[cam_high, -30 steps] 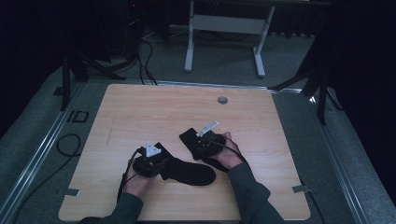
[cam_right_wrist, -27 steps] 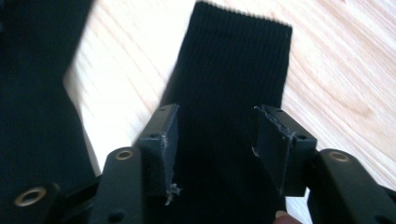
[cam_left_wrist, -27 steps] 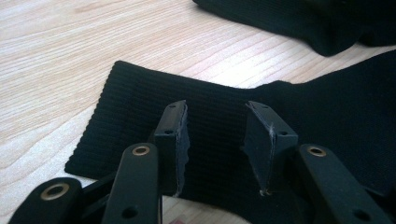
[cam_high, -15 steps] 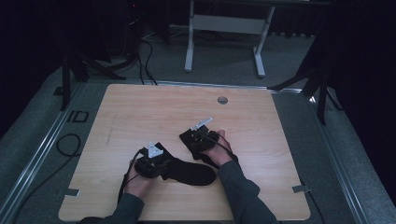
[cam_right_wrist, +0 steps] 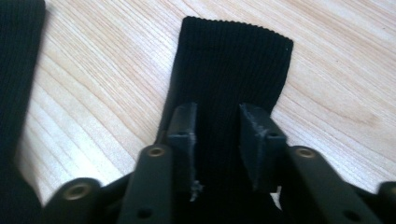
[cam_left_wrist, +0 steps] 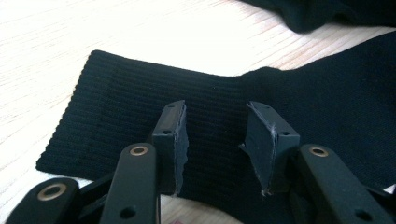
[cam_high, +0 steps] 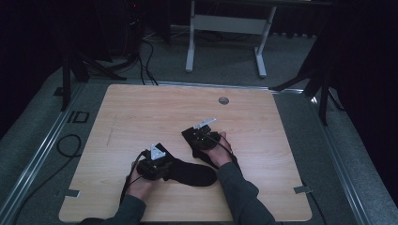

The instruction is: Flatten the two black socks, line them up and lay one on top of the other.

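Two black ribbed socks are lying on the wooden table. The left gripper is hovering spread over one sock; the right gripper (jaws just closing) is straddling the other sock, not yet pinching.

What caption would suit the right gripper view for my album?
Right gripper poised over the ribbed cuff of a black sock lying flat on a wooden table.

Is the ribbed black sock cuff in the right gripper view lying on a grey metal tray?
No, the ribbed black sock cuff lies flat on the light wooden table, whose grain shows on both sides of it.
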`<state>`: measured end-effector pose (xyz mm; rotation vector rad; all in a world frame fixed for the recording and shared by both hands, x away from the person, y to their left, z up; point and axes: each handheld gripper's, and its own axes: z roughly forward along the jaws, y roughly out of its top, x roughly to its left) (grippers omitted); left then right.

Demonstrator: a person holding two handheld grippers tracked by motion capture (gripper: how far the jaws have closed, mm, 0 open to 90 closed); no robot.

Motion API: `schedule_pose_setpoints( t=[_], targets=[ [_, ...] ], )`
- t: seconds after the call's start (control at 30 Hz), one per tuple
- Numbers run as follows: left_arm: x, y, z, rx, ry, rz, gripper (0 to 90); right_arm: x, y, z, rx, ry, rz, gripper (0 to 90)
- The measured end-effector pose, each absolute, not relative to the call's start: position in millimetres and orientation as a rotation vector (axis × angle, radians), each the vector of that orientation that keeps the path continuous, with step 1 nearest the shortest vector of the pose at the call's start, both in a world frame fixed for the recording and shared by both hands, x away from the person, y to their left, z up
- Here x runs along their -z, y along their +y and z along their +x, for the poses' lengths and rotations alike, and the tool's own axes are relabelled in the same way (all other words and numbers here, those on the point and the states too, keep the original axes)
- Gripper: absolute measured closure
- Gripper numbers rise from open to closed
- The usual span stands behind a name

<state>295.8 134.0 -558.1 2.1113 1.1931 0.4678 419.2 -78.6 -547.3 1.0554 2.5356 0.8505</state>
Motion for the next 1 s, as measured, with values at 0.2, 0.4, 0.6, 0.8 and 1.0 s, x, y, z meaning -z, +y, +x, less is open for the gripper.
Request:
schedule_pose_setpoints(
  t=[0.2, 0.4, 0.6, 0.8, 1.0],
  targets=[
    [558.2, 133.5, 294.1, -0.466, 1.194, 2.112, 58.0, 546.3, -73.7, 418.9, -0.822, 2.539, 1.017, 83.0],
    [558.1, 133.0, 293.0, -0.464, 1.197, 2.109, 57.9, 544.6, -75.3, 419.3, -0.856, 2.549, 1.028, 83.4],
    [557.4, 133.0, 289.0, -0.451, 1.198, 2.117, 57.5, 532.6, -74.2, 411.5, -0.907, 2.54, 0.983, 83.5],
    [557.6, 131.2, 284.6, -0.444, 1.202, 2.109, 56.8, 504.6, -76.4, 398.4, -1.014, 2.507, 0.936, 83.5],
    [557.9, 125.7, 279.3, -0.439, 1.192, 2.109, 56.0, 479.3, -78.6, 378.6, -1.142, 2.512, 0.883, 83.5]
  ],
)
